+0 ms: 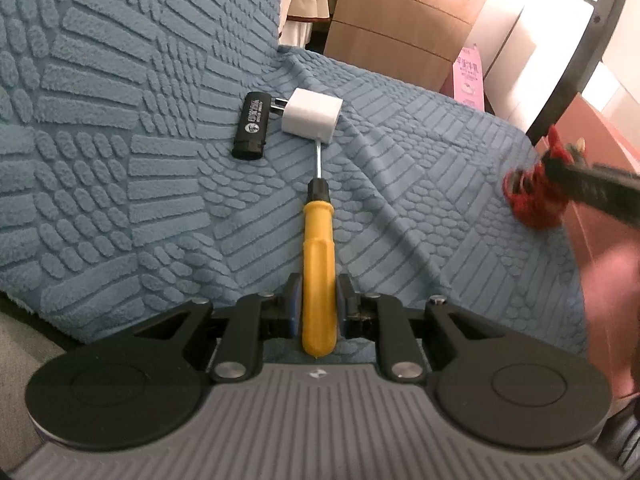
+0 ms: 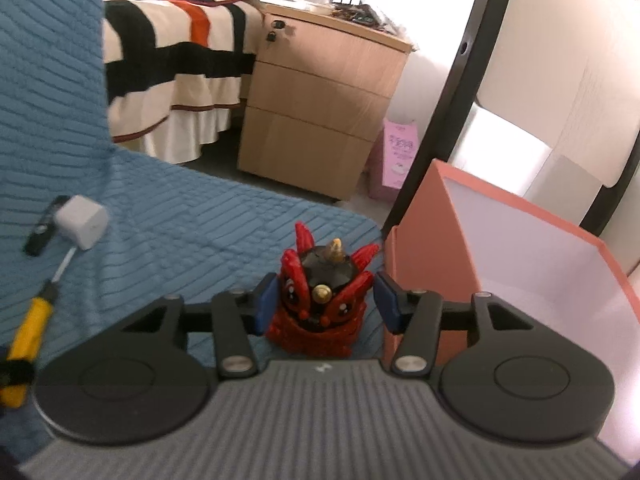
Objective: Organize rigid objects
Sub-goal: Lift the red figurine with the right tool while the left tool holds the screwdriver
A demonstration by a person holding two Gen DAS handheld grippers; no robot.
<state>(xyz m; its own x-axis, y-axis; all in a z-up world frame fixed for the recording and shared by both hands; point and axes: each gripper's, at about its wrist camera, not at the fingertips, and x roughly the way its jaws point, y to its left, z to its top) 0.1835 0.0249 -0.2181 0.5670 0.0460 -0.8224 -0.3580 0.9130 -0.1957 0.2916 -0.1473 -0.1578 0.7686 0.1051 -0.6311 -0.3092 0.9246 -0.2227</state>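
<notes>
My left gripper (image 1: pixel 319 300) is shut on the yellow handle of a screwdriver (image 1: pixel 318 256) that lies on the blue textured cover (image 1: pixel 120 184); its metal tip reaches under a white charger cube (image 1: pixel 312 116). A black lighter (image 1: pixel 253 126) lies just left of the cube. My right gripper (image 2: pixel 326 300) is open, its blue pads on either side of a red and black figurine (image 2: pixel 320 304); the left pad is close to it, the right pad stands apart. The figurine also shows blurred in the left wrist view (image 1: pixel 536 196). An open pink box (image 2: pixel 520 264) stands just right of it.
A wooden drawer cabinet (image 2: pixel 320 120) stands beyond the cover's edge, with a striped bed (image 2: pixel 172 48) to its left. A pink carton (image 2: pixel 396 156) sits on the floor. A black curved frame (image 2: pixel 452 92) rises behind the box.
</notes>
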